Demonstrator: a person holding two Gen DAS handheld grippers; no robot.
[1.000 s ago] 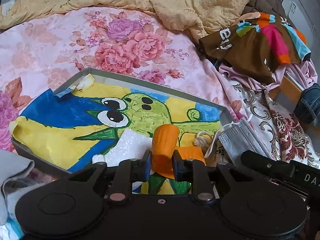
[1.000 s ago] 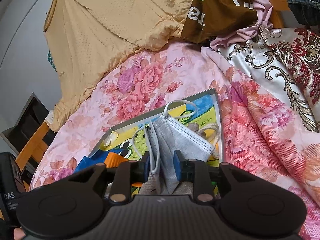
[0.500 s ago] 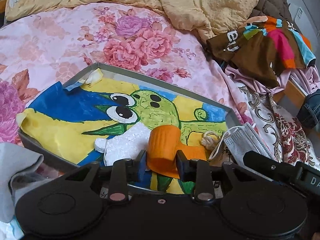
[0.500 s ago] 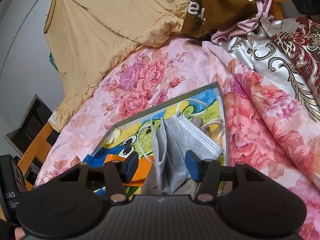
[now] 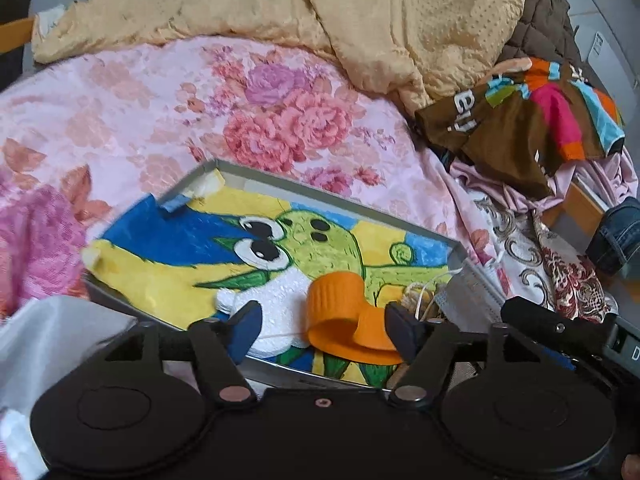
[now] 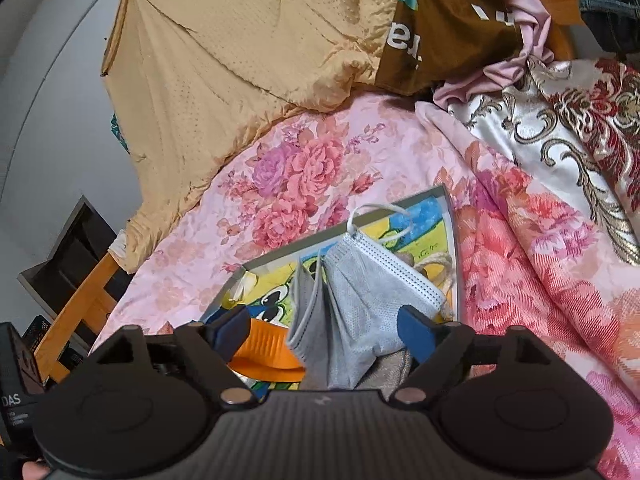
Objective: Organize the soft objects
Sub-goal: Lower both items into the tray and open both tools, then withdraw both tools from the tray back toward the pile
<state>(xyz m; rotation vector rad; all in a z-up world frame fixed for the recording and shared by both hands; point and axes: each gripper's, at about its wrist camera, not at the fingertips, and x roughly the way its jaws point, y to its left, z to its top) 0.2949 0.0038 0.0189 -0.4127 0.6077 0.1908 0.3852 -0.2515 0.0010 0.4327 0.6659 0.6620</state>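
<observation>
Both sets of jaws, pressed together a second ago on the orange silicone piece (image 5: 344,320) and the grey face mask (image 6: 360,304), now stand spread wide, and each object rests in the painted tray (image 5: 404,222). Left gripper (image 5: 322,334): spread, holding nothing; the orange piece lies on the tray's near part, directly ahead between the two fingers, its ribbed curl toward the tray's middle and its flat tongue toward the near rim, a white foam slab (image 5: 276,300) touching it on the left. Right gripper (image 6: 326,330): spread, holding nothing; the mask lies crumpled at the tray's right end, directly ahead between the fingers, its long axis running away from the tool toward the tray's far corner, one ear loop (image 6: 380,216) arching over the rim. A coil of pale cord (image 6: 438,264) sits just beside the mask, against the tray's right wall. The left tool is nearer the orange piece, the right nearer the mask; any regrasp would, in my judgement, be a straight forward close. Legible writing: "DAS" on the black device (image 6: 14,384) left of the tray; white letters on the brown garment (image 5: 516,128) beyond the tray, only partly readable.
</observation>
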